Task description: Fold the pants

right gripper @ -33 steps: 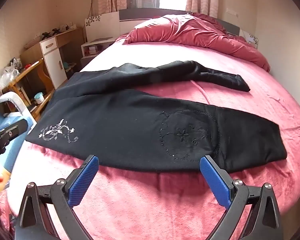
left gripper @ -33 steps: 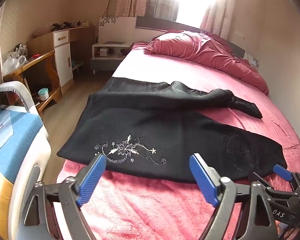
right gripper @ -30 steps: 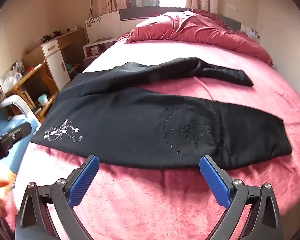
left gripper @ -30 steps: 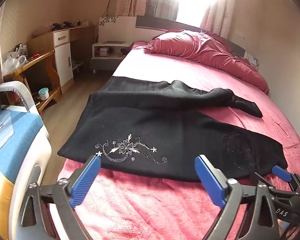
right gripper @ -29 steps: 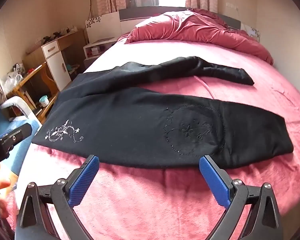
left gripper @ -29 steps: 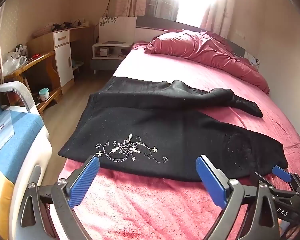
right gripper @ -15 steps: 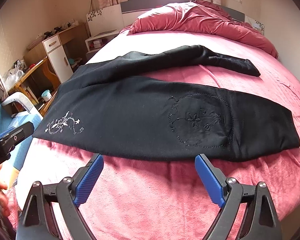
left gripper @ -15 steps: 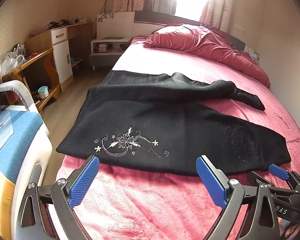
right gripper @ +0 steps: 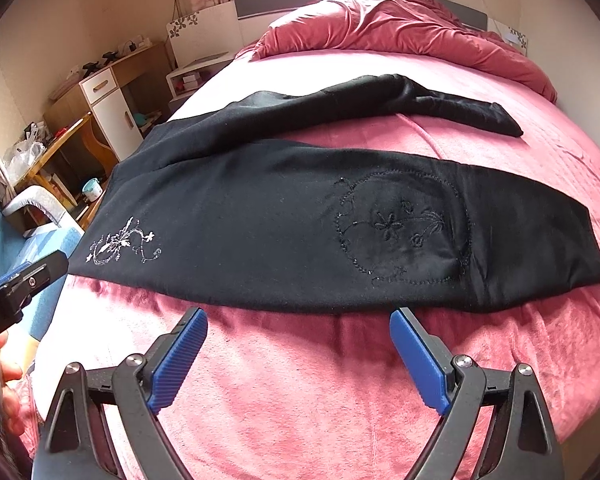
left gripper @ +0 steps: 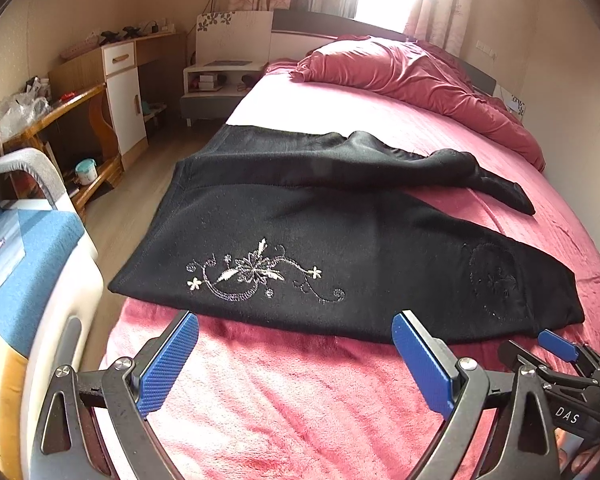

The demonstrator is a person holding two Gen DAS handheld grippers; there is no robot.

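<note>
Black pants (left gripper: 360, 248) lie spread across the pink bed (left gripper: 292, 392), waist at the left edge, legs running right. The near leg has white flower embroidery (left gripper: 256, 274) near the waist and dark stitching (right gripper: 400, 228) near the knee. The far leg (right gripper: 380, 100) is bunched and angled away. My left gripper (left gripper: 296, 356) is open and empty, just short of the pants' near edge by the embroidery. My right gripper (right gripper: 298, 354) is open and empty, just short of the near edge below the stitching; it also shows in the left wrist view (left gripper: 556, 344).
A rumpled red duvet (left gripper: 412, 76) lies at the head of the bed. A blue and white chair (left gripper: 24, 280) stands close on the left. A wooden desk (left gripper: 60, 120), white cabinet (left gripper: 124, 92) and nightstand (left gripper: 216, 84) line the left wall.
Both grippers have tilted and crept forward, so the pants sit closer and lower in both views. Both stay open and empty.
</note>
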